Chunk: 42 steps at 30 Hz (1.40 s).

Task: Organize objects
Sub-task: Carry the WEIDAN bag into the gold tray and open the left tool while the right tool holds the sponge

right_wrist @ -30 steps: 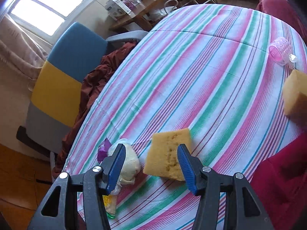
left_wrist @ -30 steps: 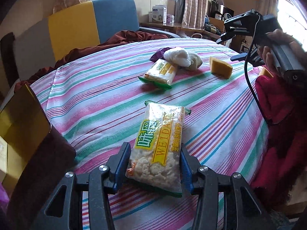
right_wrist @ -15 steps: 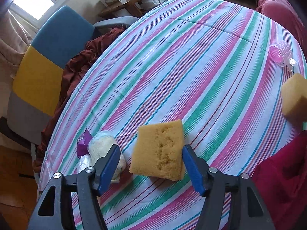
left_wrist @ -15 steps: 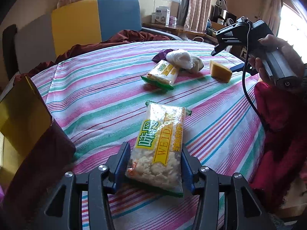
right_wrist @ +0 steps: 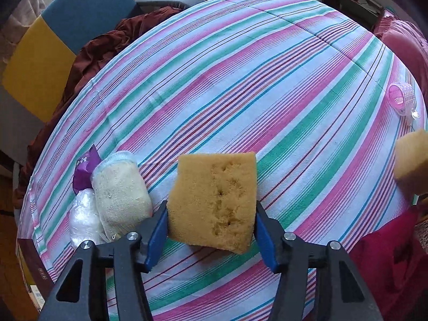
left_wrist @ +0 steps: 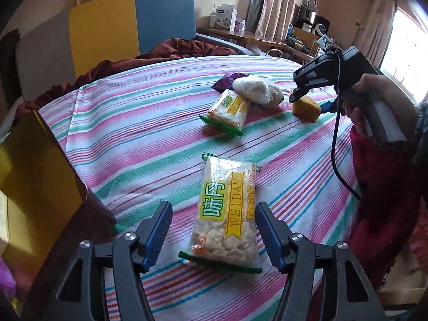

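A yellow-and-green snack packet (left_wrist: pixel 227 214) lies flat on the striped tablecloth (left_wrist: pixel 139 139) between the fingers of my left gripper (left_wrist: pixel 212 230), which is open; the pads stand clear of it. My right gripper (right_wrist: pixel 211 230) is open around a yellow sponge (right_wrist: pixel 214 200) resting on the cloth, with both pads close against its sides. That sponge also shows in the left wrist view (left_wrist: pixel 306 109), with the right gripper (left_wrist: pixel 310 99) over it. A second snack packet (left_wrist: pixel 227 112) lies further back.
A white rolled cloth (right_wrist: pixel 120 190), a clear bag (right_wrist: pixel 84 219) and a purple wrapper (right_wrist: pixel 85 168) lie left of the sponge. A second sponge (right_wrist: pixel 412 160) and a pink roller (right_wrist: pixel 401 99) sit at the right. A gold-lined box (left_wrist: pixel 34 176) stands at left. A chair (left_wrist: pixel 128 29) stands behind.
My left gripper has opened, letting go of the snack packet. My right gripper has moved down and forward so the sponge now sits between its fingers.
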Each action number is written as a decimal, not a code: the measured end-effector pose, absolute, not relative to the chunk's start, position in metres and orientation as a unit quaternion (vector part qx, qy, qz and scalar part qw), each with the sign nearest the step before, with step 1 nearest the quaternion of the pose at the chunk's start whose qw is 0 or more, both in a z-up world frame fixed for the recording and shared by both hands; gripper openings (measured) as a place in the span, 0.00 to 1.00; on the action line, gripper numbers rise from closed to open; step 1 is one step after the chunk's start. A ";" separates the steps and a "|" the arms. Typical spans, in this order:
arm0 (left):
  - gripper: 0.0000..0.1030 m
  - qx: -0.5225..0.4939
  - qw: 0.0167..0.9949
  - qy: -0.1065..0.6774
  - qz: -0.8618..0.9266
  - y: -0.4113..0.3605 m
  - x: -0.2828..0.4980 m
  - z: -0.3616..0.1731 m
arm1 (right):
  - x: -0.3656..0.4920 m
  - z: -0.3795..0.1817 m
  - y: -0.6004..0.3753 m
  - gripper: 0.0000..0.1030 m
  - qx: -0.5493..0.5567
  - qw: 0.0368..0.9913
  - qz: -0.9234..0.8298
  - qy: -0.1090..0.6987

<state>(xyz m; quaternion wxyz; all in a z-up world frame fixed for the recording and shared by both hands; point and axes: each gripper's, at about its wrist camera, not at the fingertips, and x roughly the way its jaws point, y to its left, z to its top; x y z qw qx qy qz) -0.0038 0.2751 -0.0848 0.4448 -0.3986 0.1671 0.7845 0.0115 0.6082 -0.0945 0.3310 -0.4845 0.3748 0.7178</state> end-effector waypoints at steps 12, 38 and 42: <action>0.41 -0.399 0.428 0.198 0.786 0.292 -0.001 -0.096 | 0.013 -0.094 0.607 0.57 -0.480 0.331 0.720 0.378; 0.41 -0.409 0.234 -0.026 0.882 0.102 -0.076 -0.015 | 0.006 -0.050 0.586 0.56 -0.381 0.261 0.819 0.342; 0.41 -0.423 0.205 -0.072 0.879 0.082 -0.107 -0.017 | 0.000 -0.047 0.579 0.56 -0.384 0.253 0.828 0.322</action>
